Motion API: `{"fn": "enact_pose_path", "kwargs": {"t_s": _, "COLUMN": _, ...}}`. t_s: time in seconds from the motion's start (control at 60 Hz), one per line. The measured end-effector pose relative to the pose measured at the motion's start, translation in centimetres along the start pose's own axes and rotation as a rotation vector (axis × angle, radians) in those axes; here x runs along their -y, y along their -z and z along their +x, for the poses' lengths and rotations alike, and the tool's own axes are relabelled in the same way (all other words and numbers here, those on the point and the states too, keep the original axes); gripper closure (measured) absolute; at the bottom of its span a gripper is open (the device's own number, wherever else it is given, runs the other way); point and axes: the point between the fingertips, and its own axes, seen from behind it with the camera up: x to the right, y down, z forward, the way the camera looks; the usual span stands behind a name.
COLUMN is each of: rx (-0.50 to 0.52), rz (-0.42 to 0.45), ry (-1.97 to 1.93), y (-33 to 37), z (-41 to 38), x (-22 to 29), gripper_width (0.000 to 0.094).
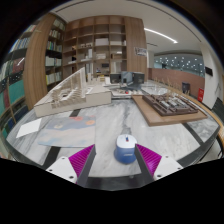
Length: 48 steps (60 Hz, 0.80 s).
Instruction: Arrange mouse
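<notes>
A white and blue mouse (124, 150) lies on the marble-patterned table (110, 128), between my two fingers and nearer the right one. My gripper (114, 160) is open, its magenta pads (75, 160) wide apart on either side of the mouse. A clear gap shows between the mouse and the left pad; the right pad (149, 158) is close to the mouse, and whether it touches I cannot tell.
A sheet with pale coloured patches (50, 127) lies on the table ahead to the left. Beyond stand architectural models: a white one (75, 95) at left and a wooden-based one (170, 105) at right. Bookshelves (95, 45) line the back.
</notes>
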Motion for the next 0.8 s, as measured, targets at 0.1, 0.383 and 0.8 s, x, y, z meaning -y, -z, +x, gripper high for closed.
{"fn": "enact_pose_path", "kwargs": {"t_s": 0.1, "rx": -0.009, "rz": -0.011, "ry": -0.032, "y": -1.5, "z": 0.0, "x": 0.3, "gripper_width": 0.0133}}
{"fn": "enact_pose_path", "kwargs": {"t_s": 0.383, "rx": 0.012, "rz": -0.016, "ry": -0.084, "y": -4.1, "z": -1.0, "x": 0.1, "gripper_width": 0.0390}}
{"fn": "enact_pose_path", "kwargs": {"t_s": 0.8, "rx": 0.005, "rz": 0.056, "ry": -0.065, "y": -8.0, "z": 0.5, "x": 6.8, "gripper_width": 0.0529}}
